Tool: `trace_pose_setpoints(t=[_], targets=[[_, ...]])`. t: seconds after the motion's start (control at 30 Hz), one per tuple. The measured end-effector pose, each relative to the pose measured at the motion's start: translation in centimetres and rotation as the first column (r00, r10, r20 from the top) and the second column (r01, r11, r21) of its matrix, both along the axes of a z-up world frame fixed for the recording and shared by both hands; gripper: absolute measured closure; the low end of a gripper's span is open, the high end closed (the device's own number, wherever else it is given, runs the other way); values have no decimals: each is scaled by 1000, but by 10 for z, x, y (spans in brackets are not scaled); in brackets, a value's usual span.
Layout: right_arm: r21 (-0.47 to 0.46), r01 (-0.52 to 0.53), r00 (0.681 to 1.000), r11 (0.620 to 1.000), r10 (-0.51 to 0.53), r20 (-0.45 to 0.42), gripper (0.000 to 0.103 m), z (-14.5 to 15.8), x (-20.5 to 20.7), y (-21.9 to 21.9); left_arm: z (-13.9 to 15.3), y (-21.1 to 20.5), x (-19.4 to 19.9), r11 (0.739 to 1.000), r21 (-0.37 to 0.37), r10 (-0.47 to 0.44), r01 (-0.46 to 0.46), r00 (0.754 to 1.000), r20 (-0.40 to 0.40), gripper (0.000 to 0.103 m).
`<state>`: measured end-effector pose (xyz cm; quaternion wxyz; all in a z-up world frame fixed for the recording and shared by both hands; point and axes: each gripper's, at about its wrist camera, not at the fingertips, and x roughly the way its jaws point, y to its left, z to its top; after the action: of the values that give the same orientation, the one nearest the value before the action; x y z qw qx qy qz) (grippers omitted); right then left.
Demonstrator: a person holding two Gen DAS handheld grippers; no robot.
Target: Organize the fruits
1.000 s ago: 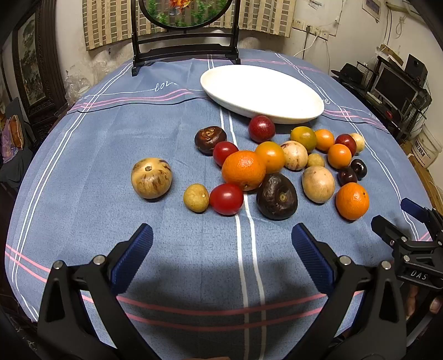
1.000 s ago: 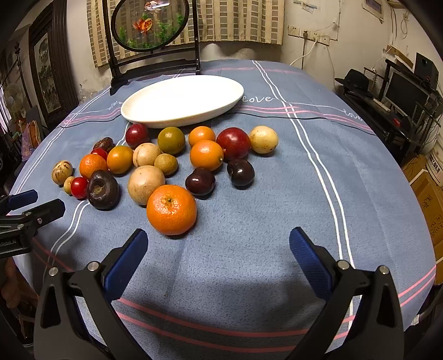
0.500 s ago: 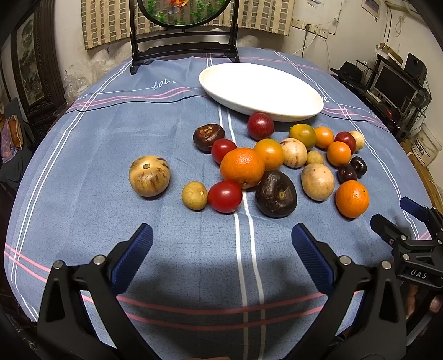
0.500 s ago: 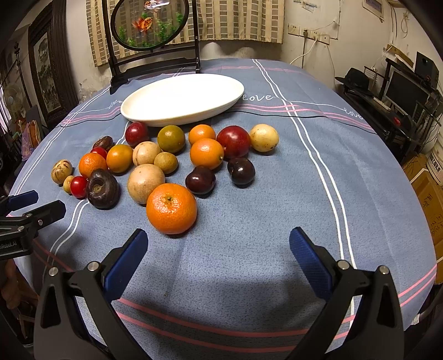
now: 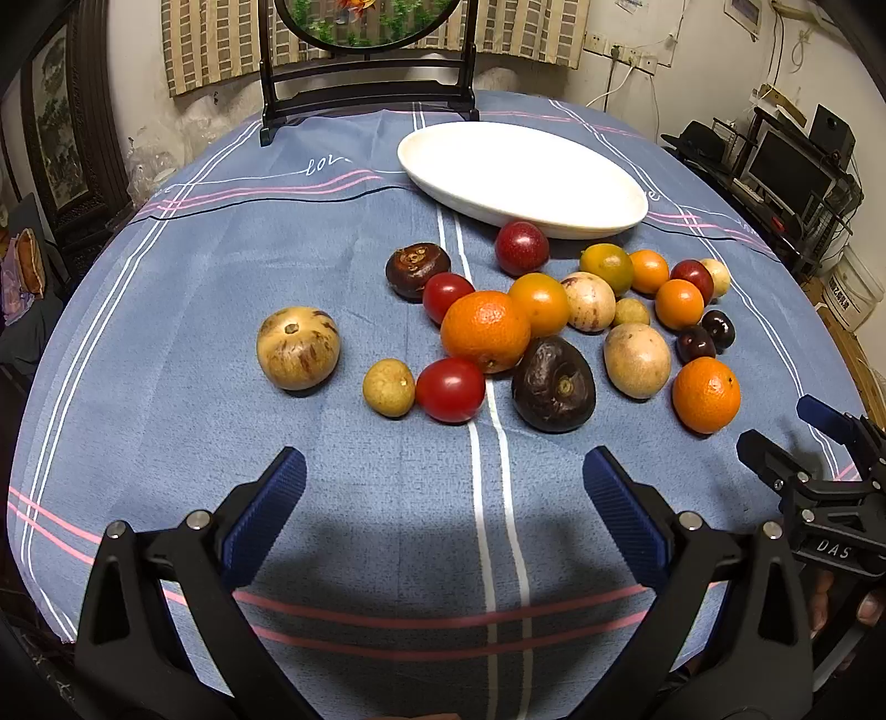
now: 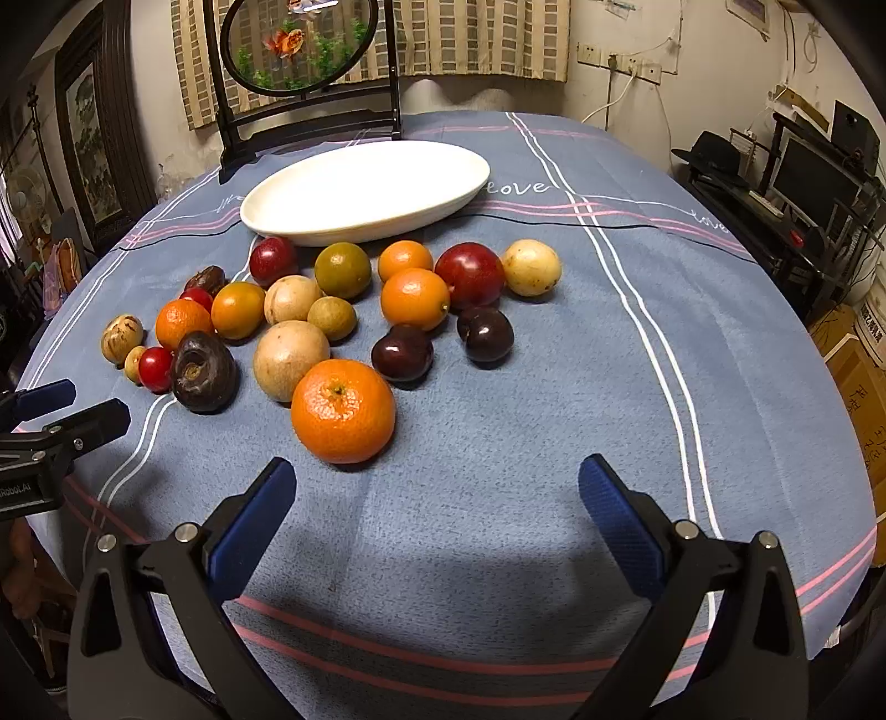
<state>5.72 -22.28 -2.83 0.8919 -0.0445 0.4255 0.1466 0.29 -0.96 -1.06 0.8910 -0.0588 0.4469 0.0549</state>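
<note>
Several fruits lie loose on a round table with a blue cloth [image 5: 221, 249], in front of an empty white oval plate [image 5: 520, 171] that also shows in the right wrist view [image 6: 365, 188]. Among them are a large orange [image 6: 343, 410], a dark wrinkled fruit [image 5: 554, 385], a red tomato [image 5: 449, 389] and a striped tan fruit [image 5: 298, 348] lying apart at the left. My left gripper [image 5: 443, 504] is open and empty, just short of the tomato. My right gripper [image 6: 437, 509] is open and empty, just short of the large orange.
A round fish-picture screen on a black stand [image 6: 302, 50] stands behind the plate. Shelves with electronics [image 6: 808, 183] stand at the right. Cardboard boxes [image 6: 853, 354] sit past the table's right edge. Each gripper shows at the other view's edge.
Both grippers have moved slightly forward toward the fruits. No fruit has moved.
</note>
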Motion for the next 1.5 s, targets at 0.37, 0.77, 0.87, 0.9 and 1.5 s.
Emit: trace_pose_setpoints(t=[0.37,0.77,0.87,0.9,1.5], targets=[[-5,-1,1000,1000,1,-4,1,0,0,2,-2,0,0,1000,1,-2,2,1000,-2,2],[3,-119,991,993,119,-57,22,-7,21,36,-7,42,-10,999,0,40,-40,999,16,2],[-5,-137,985,991,136,-107,39,-16,29,45,-9,64,-10,996,-12,88,-88,996,15,2],[-18,-140,986,990,138,-94,40,-16,30,47,-10,72,-8,994,-12,105,-105,994,10,2],[61,-171,981,983,175,-80,57,-8,34,28,-27,99,56,993,-4,121,-121,992,-37,39]])
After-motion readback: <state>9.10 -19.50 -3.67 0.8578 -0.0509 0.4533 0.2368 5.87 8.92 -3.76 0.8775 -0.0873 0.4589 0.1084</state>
